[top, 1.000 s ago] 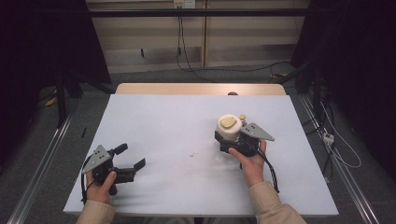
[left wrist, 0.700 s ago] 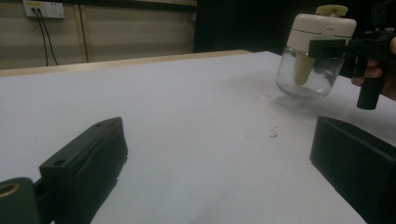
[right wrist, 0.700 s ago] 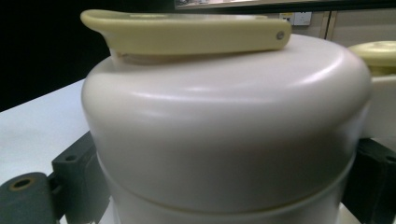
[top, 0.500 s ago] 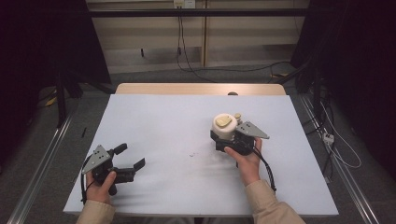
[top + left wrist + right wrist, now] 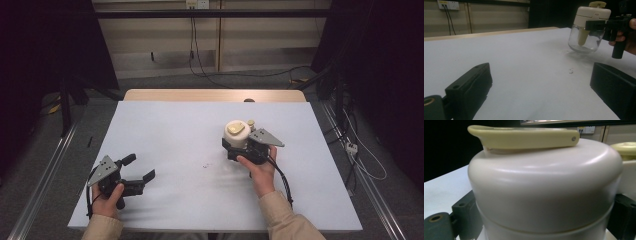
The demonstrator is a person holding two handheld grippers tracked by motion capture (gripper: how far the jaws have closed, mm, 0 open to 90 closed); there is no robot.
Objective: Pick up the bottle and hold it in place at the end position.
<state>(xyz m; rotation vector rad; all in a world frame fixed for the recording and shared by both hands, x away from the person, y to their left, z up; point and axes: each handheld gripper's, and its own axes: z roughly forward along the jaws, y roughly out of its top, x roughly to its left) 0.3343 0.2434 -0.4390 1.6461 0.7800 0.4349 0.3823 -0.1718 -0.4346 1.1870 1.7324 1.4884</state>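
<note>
Cream plastic is capping a clear glass jar (image 5: 236, 134), which is sitting right of the table's middle, and the right gripper (image 5: 248, 148) is clamping it from the near side, its black jaws pressing on either flank of the cap just under the rounded top. A pale yellow lever (image 5: 524, 137) is lying flat across the cap, and in the left gripper view the jar (image 5: 589, 26) is appearing tilted, its glass base seeming to hang a little above the white table (image 5: 175, 130) with a faint shadow beneath; whether it is touching the surface I cannot tell. A cream tube is running down inside the glass. A second small yellow-topped piece (image 5: 627, 148) is showing just beside the cap on its right in the right gripper view. The person's right hand (image 5: 260, 167) is gripping the handle behind the jar. Well apart, at the near left of the table, the left gripper (image 5: 135, 172) is resting low over the surface with its jaws spread wide and nothing between them, the left hand (image 5: 107, 197) wrapping its handle.
</note>
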